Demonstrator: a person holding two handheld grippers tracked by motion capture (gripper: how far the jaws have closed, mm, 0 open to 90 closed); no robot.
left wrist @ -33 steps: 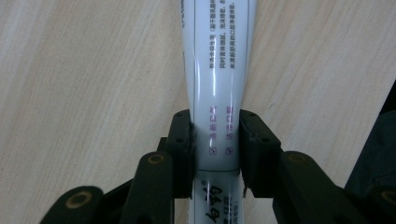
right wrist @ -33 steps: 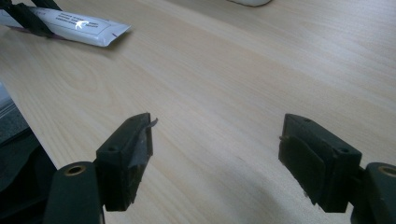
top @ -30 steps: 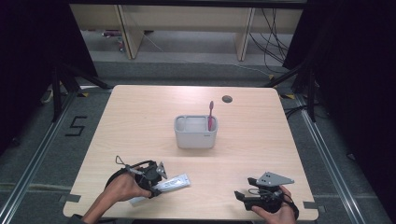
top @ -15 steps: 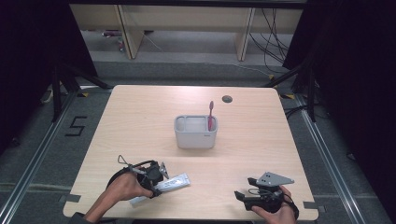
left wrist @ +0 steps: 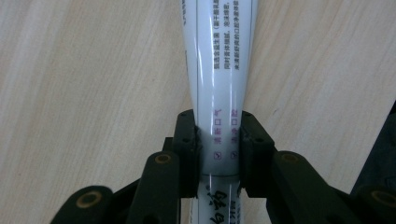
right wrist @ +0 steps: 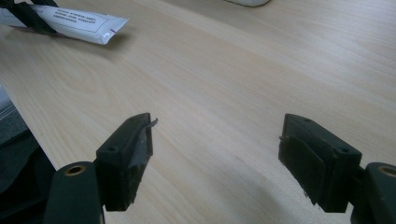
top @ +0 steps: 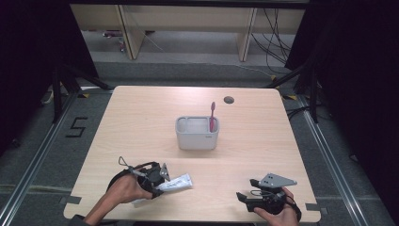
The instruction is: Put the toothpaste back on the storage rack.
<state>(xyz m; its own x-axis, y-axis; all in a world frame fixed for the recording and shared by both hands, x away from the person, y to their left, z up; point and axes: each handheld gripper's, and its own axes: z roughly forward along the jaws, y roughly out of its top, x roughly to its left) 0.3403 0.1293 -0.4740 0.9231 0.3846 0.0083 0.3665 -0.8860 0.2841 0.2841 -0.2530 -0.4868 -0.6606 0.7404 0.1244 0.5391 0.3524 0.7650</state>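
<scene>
A white toothpaste tube (top: 178, 181) lies flat on the wooden table near its front left. In the left gripper view the tube (left wrist: 219, 70) runs straight up between the two black jaws. My left gripper (top: 161, 179) (left wrist: 218, 137) has just been closing and is now shut on the tube, with both pads pressed against its sides. My right gripper (top: 242, 197) (right wrist: 217, 144) rests at the front right, open, with bare table between its jaws. The tube's crimped end (right wrist: 74, 21) also lies at the upper left of the right gripper view.
A grey two-compartment holder (top: 197, 139) stands at the table's middle with a pink toothbrush (top: 212, 115) upright in its right compartment. A small dark round hole (top: 229, 100) sits near the far edge. The table's front edge is close behind both hands.
</scene>
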